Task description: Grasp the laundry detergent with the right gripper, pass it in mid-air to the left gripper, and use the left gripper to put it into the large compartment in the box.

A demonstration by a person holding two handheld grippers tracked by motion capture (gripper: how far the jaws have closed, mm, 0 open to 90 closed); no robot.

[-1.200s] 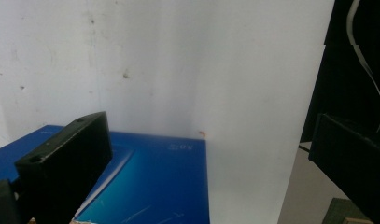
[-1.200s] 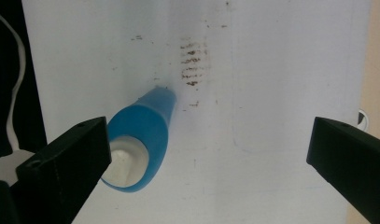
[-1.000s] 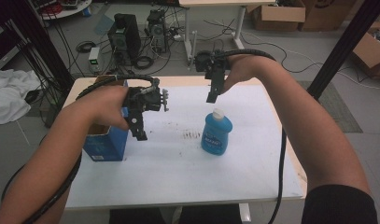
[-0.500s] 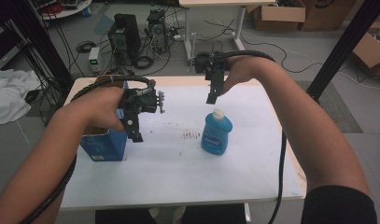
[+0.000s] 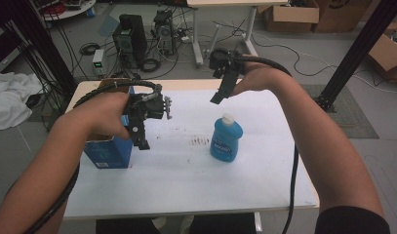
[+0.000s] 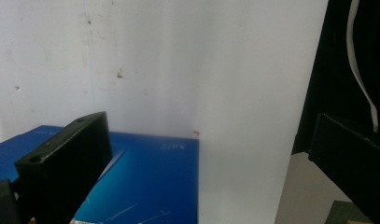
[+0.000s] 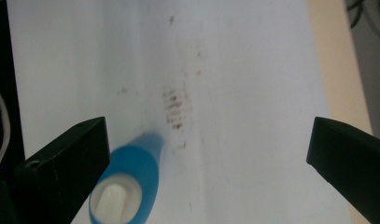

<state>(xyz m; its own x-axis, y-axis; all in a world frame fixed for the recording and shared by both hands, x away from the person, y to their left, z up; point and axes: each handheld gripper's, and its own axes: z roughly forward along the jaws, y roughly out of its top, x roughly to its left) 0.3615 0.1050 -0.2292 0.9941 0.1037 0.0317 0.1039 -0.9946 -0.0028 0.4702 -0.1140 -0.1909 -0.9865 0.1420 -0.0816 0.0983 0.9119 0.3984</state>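
A blue box (image 5: 108, 152) stands at the left of the white counter (image 5: 186, 185), with a blue bottle (image 5: 226, 139), white-capped and upright, near the middle right. The left tool (image 5: 141, 141) hangs just beside the box's right edge, jaws wide apart and empty; the right tool (image 5: 218, 96) hovers above the bottle, jaws spread wide, touching nothing. A brown stain (image 5: 201, 141) marks the counter between box and bottle; beyond, grey floor with cables and cardboard boxes (image 5: 288, 12).

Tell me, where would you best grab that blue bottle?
Probably from above, closing across the narrow shoulder just under the white cap. The blue bottle stands upright and alone on the table, and the right gripper, jaws wide open, hangs over it.
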